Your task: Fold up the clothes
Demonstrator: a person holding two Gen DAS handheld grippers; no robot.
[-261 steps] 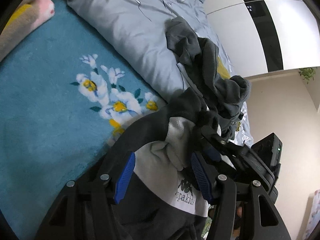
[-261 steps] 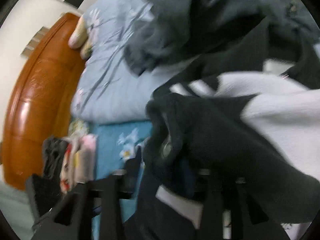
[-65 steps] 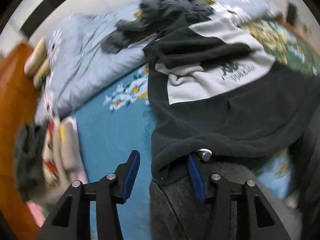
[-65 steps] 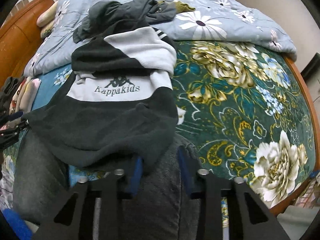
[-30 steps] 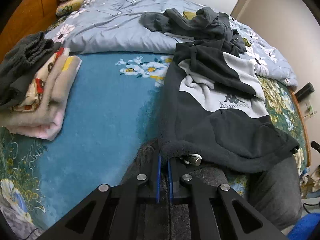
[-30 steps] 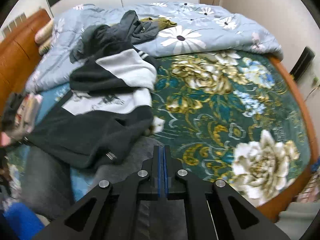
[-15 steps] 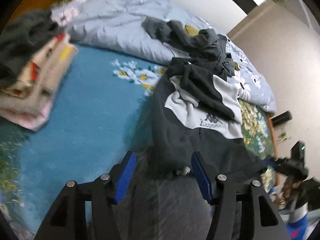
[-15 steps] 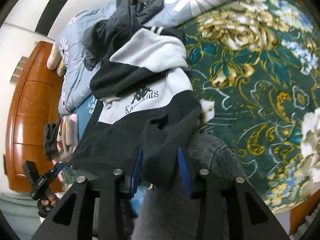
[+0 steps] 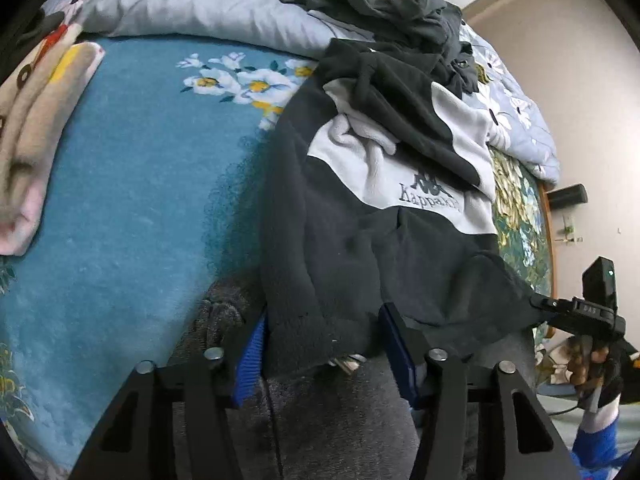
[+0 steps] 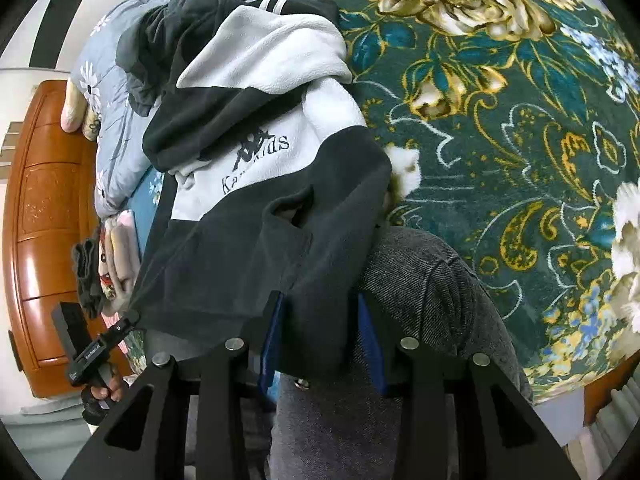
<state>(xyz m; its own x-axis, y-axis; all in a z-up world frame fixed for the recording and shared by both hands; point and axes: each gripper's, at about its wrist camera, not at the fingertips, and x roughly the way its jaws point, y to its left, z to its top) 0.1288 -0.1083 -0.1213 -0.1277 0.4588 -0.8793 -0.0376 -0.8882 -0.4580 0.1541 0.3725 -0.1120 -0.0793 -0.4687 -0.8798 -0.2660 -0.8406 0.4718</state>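
A black and light-grey Kappa Kids fleece jacket (image 9: pixel 360 216) lies lengthwise on the bed, its hem toward me over my grey-trousered knee (image 9: pixel 340 420). It also shows in the right wrist view (image 10: pixel 256 216). My left gripper (image 9: pixel 326 350) is open with the hem's left corner between its blue pads. My right gripper (image 10: pixel 320 340) is open with the hem's right corner between its pads. A sleeve is folded across the chest.
A heap of dark grey clothes (image 9: pixel 380 4) lies behind the jacket on a pale blue floral duvet (image 9: pixel 180 4). Folded clothes (image 9: pixel 28 128) are stacked at left. A teal blanket (image 9: pixel 120 200) and green floral blanket (image 10: pixel 520 120) cover the bed. A wooden headboard (image 10: pixel 44 220) stands behind.
A second ago both grippers were shut and empty above the hem. They opened and now stand around the hem's two corners, closer to the jacket.
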